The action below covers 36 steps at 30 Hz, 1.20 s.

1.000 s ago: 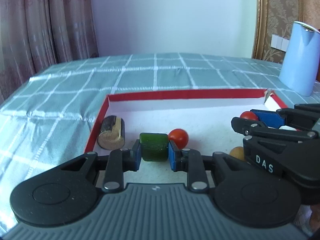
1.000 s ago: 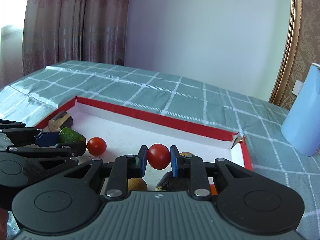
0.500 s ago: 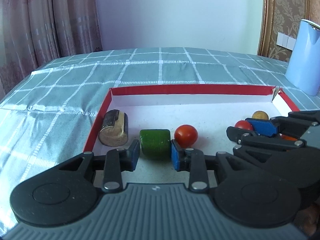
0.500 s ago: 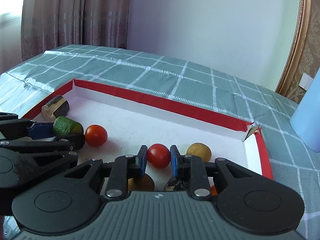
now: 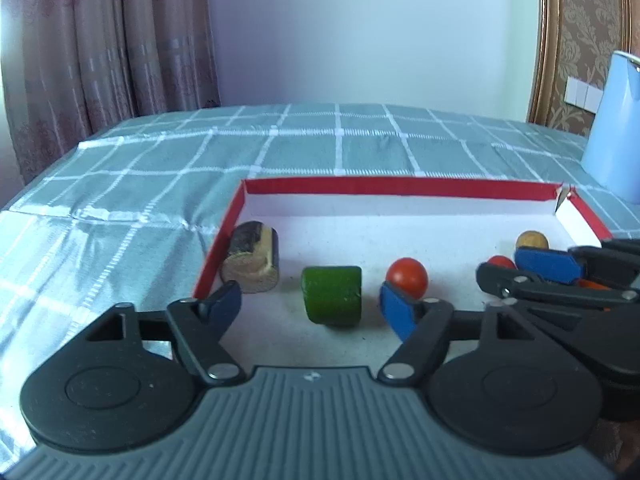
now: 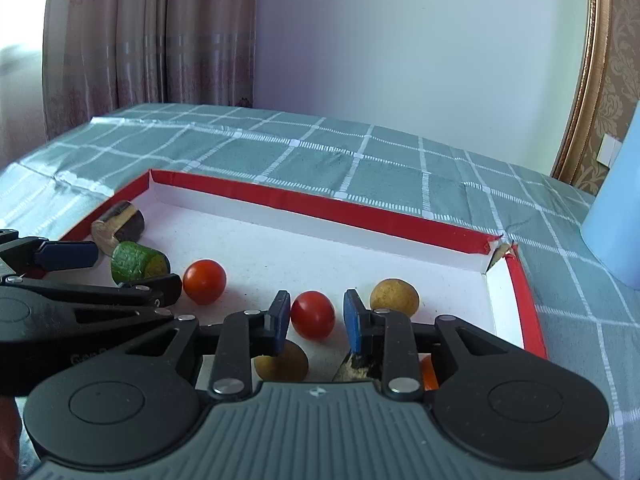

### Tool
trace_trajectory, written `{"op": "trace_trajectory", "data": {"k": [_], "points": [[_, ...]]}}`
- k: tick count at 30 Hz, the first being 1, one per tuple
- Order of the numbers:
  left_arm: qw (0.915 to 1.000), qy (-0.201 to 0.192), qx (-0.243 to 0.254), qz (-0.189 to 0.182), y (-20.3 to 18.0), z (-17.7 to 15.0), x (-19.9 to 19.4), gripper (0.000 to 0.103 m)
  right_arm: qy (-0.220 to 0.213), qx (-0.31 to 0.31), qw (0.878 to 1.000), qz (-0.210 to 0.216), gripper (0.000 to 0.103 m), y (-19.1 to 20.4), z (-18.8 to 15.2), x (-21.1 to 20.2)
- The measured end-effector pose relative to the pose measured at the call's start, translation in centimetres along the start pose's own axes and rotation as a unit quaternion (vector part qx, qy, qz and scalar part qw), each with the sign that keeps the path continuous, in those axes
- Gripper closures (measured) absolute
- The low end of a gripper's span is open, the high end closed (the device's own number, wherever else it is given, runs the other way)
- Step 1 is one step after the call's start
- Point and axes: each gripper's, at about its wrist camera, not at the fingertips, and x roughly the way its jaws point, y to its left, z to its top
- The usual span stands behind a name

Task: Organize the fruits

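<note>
My left gripper [image 5: 310, 304] has just been opening; its jaws stand spread around the green piece [image 5: 332, 295] on the tray [image 5: 400, 188] floor, touching nothing. My right gripper [image 6: 316, 318] has parted slightly, its pads just clear of the tomato [image 6: 313, 314] between them. Freed, that tomato may roll along the tray.

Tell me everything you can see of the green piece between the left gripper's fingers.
The green piece is a short, stubby cylinder with a dark green, faintly textured skin and a yellowish cut face on one end. It lies on its side on the tray's white floor, between a brown log-like piece and a red tomato. The left gripper has just opened; nothing touches it.
</note>
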Motion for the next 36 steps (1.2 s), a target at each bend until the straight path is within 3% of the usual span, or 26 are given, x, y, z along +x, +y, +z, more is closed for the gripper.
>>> {"op": "trace_trajectory", "data": {"k": [5, 15, 17, 20, 23, 36], "points": [[0.9998, -0.015, 0.001, 0.01, 0.1, -0.1, -0.7, 0.016, -0.011, 0.0, 1.0, -0.006, 0.072, 0.1, -0.3, -0.8], [0.9997, -0.024, -0.004, -0.011, 0.7, -1.3, -3.4, 0.01, -0.032, 0.01, 0.999, 0.003, 0.069, -0.2, -1.3, -3.5], [0.9992, -0.033, -0.015, -0.013, 1.2, -1.8, -4.9, 0.008, -0.054, 0.009, 0.998, -0.02, 0.046, -0.1, -1.9, -5.1], [0.9981, -0.051, -0.034, -0.007, 2.0, -2.5, -6.8, 0.0, -0.103, 0.009, 0.994, -0.045, 0.021, -0.2, -2.8, -7.8], [0.9976, -0.06, -0.034, -0.009, 2.1, -3.2, -8.0, 0.0, -0.126, 0.018, 0.991, -0.05, 0.019, -0.4, -3.8, -9.7], [0.9983, -0.053, -0.007, -0.021, 0.0, -5.3, -9.2, 0.0, -0.117, 0.082, 0.989, -0.04, 0.016, -2.4, -7.3, -12.3]]}}
